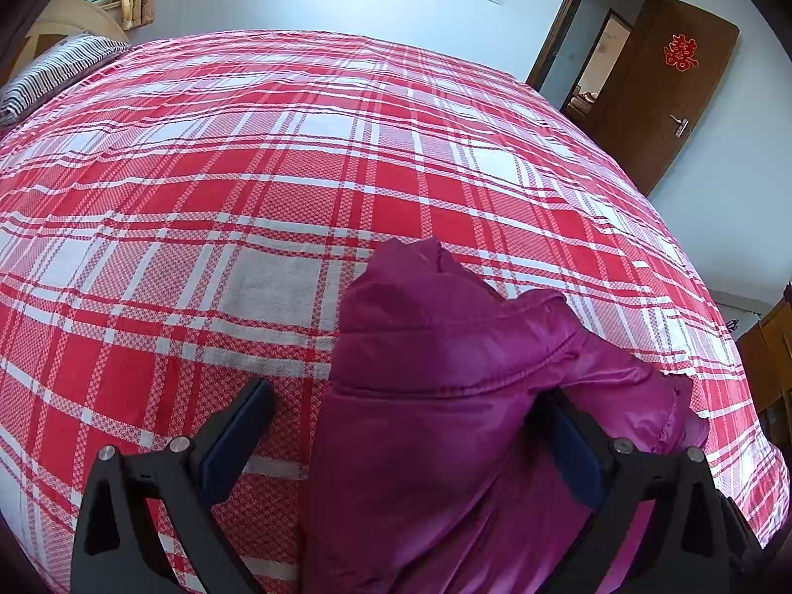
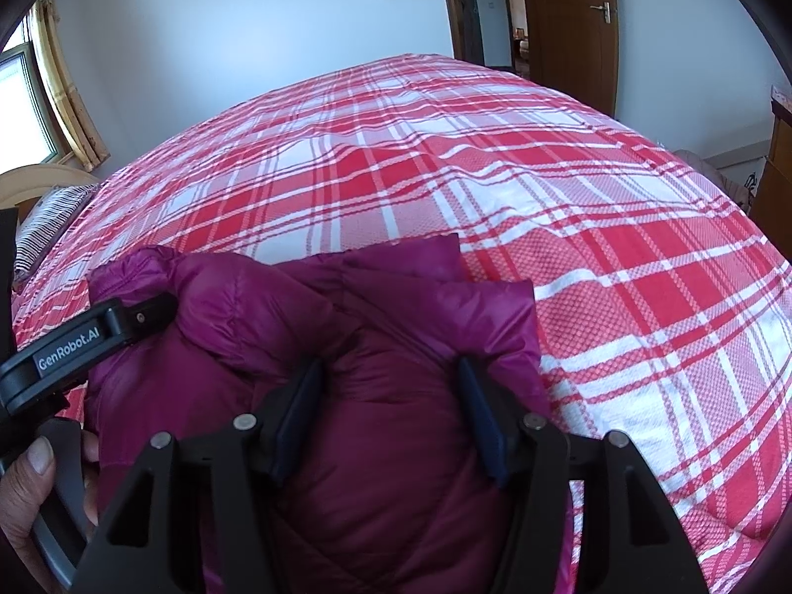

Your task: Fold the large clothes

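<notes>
A magenta puffer jacket (image 1: pixel 445 396) lies bunched on the red and white plaid bed cover (image 1: pixel 247 198). My left gripper (image 1: pixel 411 411) is open; the jacket's left part fills the gap between its fingers, with bed cover showing by the left finger. In the right wrist view the jacket (image 2: pixel 307 307) lies in puffy folds. My right gripper (image 2: pixel 391 386) is open, its fingers straddling a bulge of the jacket. The left gripper's finger (image 2: pixel 99 326) rests against the jacket's left edge, with a hand below it.
A striped pillow (image 1: pixel 54 74) lies at the bed's far left by a window. A brown door (image 1: pixel 663 99) stands open at the far right. Wooden furniture (image 1: pixel 772 361) stands beside the bed's right edge. The plaid cover (image 2: pixel 544 198) stretches far ahead.
</notes>
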